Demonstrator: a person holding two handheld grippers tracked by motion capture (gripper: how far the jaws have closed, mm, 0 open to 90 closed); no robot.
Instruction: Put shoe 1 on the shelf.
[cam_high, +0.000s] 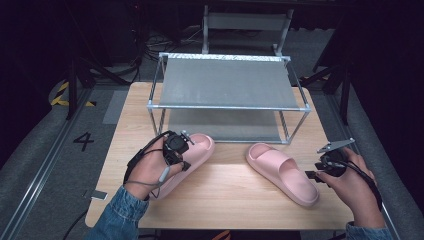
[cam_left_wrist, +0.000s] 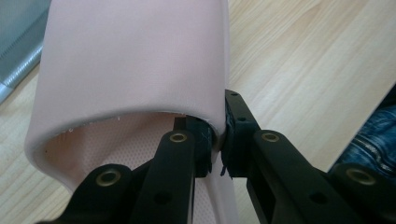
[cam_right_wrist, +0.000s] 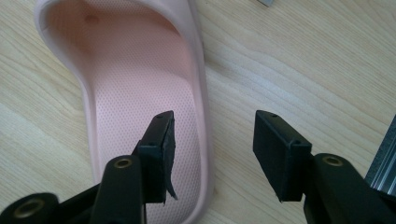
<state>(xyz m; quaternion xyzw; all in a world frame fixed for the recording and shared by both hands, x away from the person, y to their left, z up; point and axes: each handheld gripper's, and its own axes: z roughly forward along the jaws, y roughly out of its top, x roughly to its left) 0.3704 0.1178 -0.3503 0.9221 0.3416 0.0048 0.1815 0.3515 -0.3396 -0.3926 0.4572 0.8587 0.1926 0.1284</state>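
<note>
Two pink slippers lie on a wooden table (cam_high: 225, 200). The left slipper (cam_high: 200, 147) points towards the rack. My left gripper (cam_high: 182, 160) is shut on the side edge of its strap. In the left gripper view the jaws (cam_left_wrist: 218, 149) pinch the thin strap wall of this slipper (cam_left_wrist: 130, 60). The right slipper (cam_high: 280, 170) lies flat, heel towards the front right. My right gripper (cam_high: 311, 175) is open at that heel. In the right gripper view the jaws (cam_right_wrist: 212, 149) straddle the side rim of the slipper (cam_right_wrist: 140, 93) without touching it.
A two-level metal shelf rack (cam_high: 227, 82) with grey shelves stands at the back of the table, just beyond the slippers. Bare wood stretches between the two slippers and along the front edge. Dark floor and stands surround the table.
</note>
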